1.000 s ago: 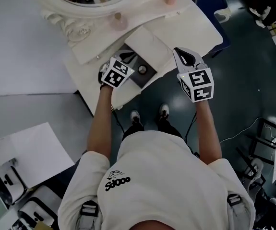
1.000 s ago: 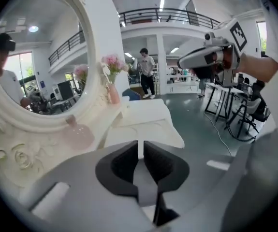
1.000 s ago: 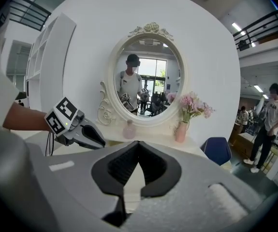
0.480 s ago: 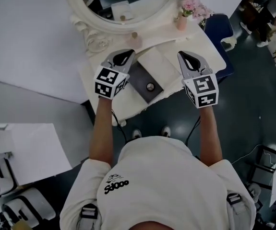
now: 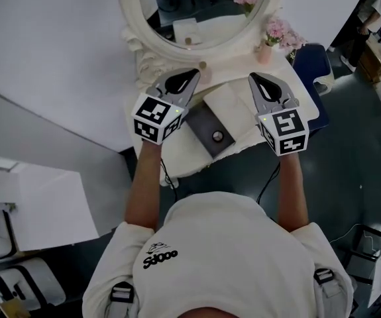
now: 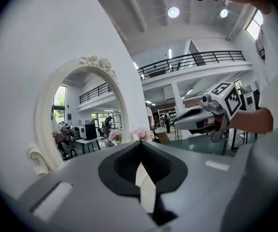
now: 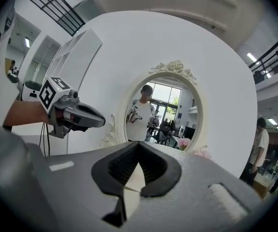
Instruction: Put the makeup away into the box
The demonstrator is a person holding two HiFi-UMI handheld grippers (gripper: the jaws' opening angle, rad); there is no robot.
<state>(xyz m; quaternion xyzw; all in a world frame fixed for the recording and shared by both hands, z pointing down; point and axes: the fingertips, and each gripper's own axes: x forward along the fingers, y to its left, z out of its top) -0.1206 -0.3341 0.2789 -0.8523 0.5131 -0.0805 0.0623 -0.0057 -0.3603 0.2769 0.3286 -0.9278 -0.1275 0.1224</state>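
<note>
A dark grey box [image 5: 203,126] lies open on the white vanity table [image 5: 177,154], with a small round makeup item [image 5: 217,136] inside it. Its white lid [image 5: 230,105] lies just behind. My left gripper [image 5: 195,72] hovers above the box's left side, pointing at the mirror, shut and holding nothing [image 6: 141,144]. My right gripper [image 5: 252,77] hangs level over the lid's right edge, its jaws also shut and bare [image 7: 139,143]. Each gripper shows in the other's view: the right gripper [image 6: 204,117] and the left gripper [image 7: 73,114].
A round white-framed mirror [image 5: 197,12] stands at the table's back. A vase of pink flowers [image 5: 270,42] sits at the back right, a small bottle [image 5: 202,65] near the mirror's base. A blue chair [image 5: 309,65] stands right of the table. A person [image 7: 258,146] stands far right.
Both grippers have risen from near the box and tipped up to point level at the mirror. The box and the round item inside it stay where they were.
</note>
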